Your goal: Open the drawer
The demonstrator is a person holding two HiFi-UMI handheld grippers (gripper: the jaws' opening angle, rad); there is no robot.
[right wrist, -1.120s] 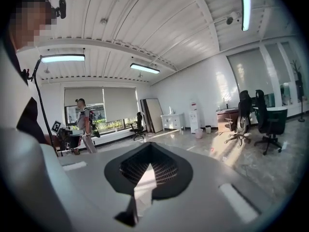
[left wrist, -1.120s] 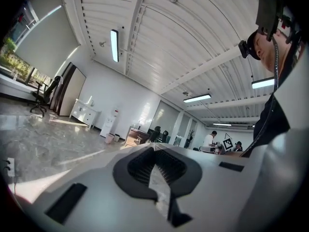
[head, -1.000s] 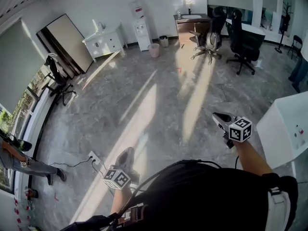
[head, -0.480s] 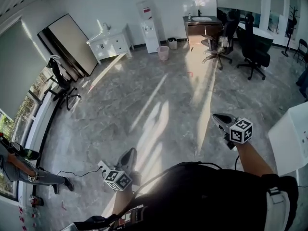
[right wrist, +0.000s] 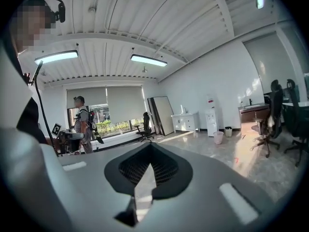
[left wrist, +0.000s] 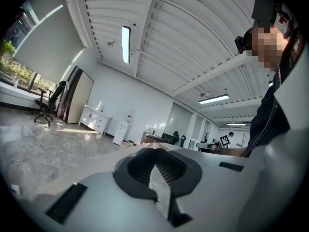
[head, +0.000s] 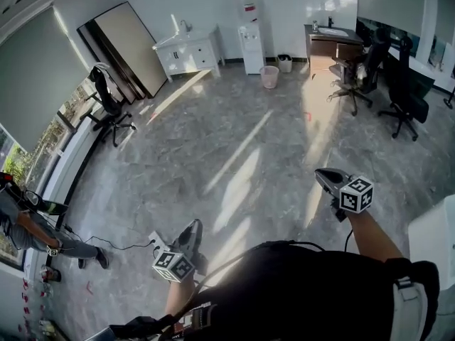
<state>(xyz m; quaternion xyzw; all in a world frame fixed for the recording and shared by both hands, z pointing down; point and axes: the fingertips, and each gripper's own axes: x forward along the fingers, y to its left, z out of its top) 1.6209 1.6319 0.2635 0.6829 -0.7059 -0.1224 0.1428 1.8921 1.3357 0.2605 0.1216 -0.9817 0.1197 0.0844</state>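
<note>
No drawer is within reach. A white cabinet with drawers [head: 188, 52] stands against the far wall; it also shows small in the left gripper view [left wrist: 94, 121] and the right gripper view [right wrist: 186, 121]. My left gripper [head: 193, 226] is held low at the left, jaws together with nothing between them [left wrist: 153, 151]. My right gripper [head: 323, 172] is held out at the right over the bare floor, also shut and empty [right wrist: 150, 146]. Both point roughly level across the room.
A white unit [head: 435, 241] sits at the right edge. Office chairs [head: 359, 73] and a brown desk [head: 330, 41] stand far right, a water dispenser [head: 250, 23] and pink bin [head: 269, 77] by the wall. A person [head: 28, 226] and a chair [head: 106, 105] are at the left windows; a power strip [head: 156, 244] lies on the floor.
The whole room has slid rightward in the head view and the white unit at the right has nearly left the frame. Both grippers keep their place in the view, still shut.
</note>
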